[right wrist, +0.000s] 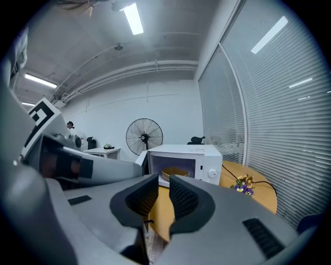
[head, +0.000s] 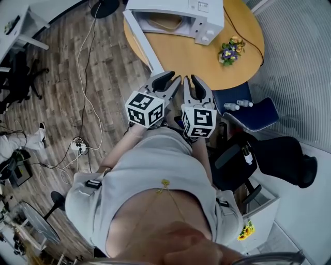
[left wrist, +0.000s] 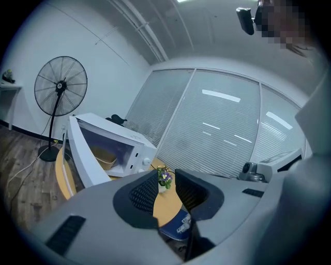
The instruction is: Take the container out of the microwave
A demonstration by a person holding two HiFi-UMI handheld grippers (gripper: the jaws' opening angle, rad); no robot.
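both my grippers sit close to my chest, side by side and almost touching, near the near edge of the round table [head: 207,59]. the left gripper [head: 172,78] has its jaws a narrow way apart with nothing held; through the gap i only see the far-off flowers [left wrist: 164,177] and bare tabletop. the right gripper [head: 192,80] is the same, jaws narrowly parted and empty, pointing toward the microwave [right wrist: 186,155].

the microwave [head: 191,15] stands at the far side of the table, well apart from both grippers. its door [head: 142,41] is swung wide to the left and reaches along the table's left edge. the container [head: 163,21], a shallow tan one, is inside the cavity, resting on the floor of it, with open space above it [right wrist: 175,172].

between me and the microwave the tabletop is bare wood. the flowers [head: 230,50] stand to the right of that stretch, near the microwave's front right corner. a blue chair [head: 248,111] with small bottles on it is tucked at the table's right near edge, just beside my right gripper.
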